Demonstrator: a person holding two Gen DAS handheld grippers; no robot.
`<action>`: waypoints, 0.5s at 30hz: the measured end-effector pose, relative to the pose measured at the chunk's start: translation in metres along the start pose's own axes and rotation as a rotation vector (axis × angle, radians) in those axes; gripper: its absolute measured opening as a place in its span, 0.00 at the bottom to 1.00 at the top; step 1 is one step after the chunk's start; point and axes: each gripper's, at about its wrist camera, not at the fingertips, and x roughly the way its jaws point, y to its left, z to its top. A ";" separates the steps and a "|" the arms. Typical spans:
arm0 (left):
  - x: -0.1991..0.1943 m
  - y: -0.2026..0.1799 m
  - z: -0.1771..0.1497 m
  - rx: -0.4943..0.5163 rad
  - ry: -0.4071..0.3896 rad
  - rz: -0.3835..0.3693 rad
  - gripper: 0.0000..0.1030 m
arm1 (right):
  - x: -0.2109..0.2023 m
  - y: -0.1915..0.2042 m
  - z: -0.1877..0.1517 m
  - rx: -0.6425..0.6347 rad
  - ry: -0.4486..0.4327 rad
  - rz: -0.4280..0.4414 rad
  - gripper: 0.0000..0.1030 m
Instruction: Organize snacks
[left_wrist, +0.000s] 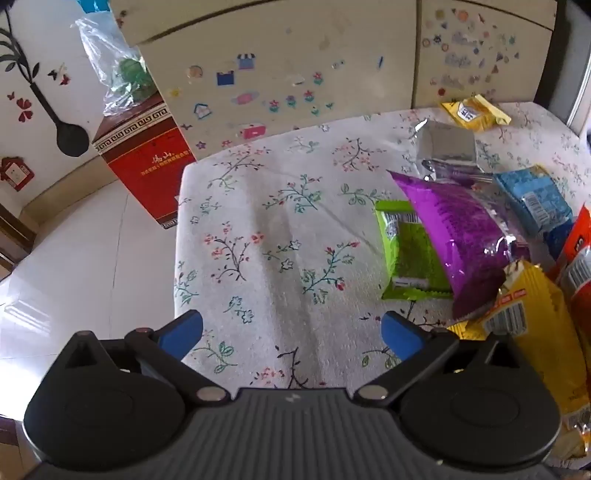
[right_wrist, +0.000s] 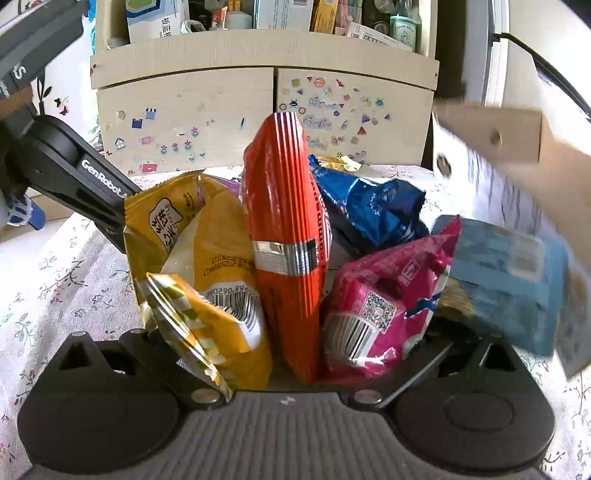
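Note:
My left gripper (left_wrist: 291, 332) stands open over bare floral tablecloth (left_wrist: 258, 206), with nothing between its blue pads (left_wrist: 184, 332). To its right lie a green packet (left_wrist: 410, 258), a purple bag (left_wrist: 461, 236), a silver packet (left_wrist: 447, 147), a blue packet (left_wrist: 532, 199) and a yellow bag (left_wrist: 535, 332). My right gripper (right_wrist: 291, 332) is spread wide. A yellow bag (right_wrist: 221, 258), an orange-red bag (right_wrist: 284, 206) and a pink bag (right_wrist: 384, 295) stand on edge between its jaws and hide the fingertips. A dark blue bag (right_wrist: 373, 206) lies behind them.
A blurred cardboard box (right_wrist: 517, 147) with a light blue packet (right_wrist: 506, 280) is at the right. A sticker-covered cabinet (right_wrist: 221, 103) backs the table. A red carton (left_wrist: 144, 155) stands on the floor beyond the table's left edge (left_wrist: 181, 236). The left tool's black body (right_wrist: 74, 166) crosses the upper left.

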 end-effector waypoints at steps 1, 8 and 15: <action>0.000 0.000 0.000 0.002 -0.002 0.005 0.99 | 0.000 0.000 0.000 0.000 0.000 0.000 1.00; -0.025 0.014 0.006 -0.009 -0.020 -0.014 0.99 | 0.001 0.004 0.001 -0.031 0.016 0.029 1.00; -0.045 0.021 0.000 -0.060 -0.045 -0.012 0.99 | 0.006 0.004 0.004 -0.037 0.014 0.041 1.00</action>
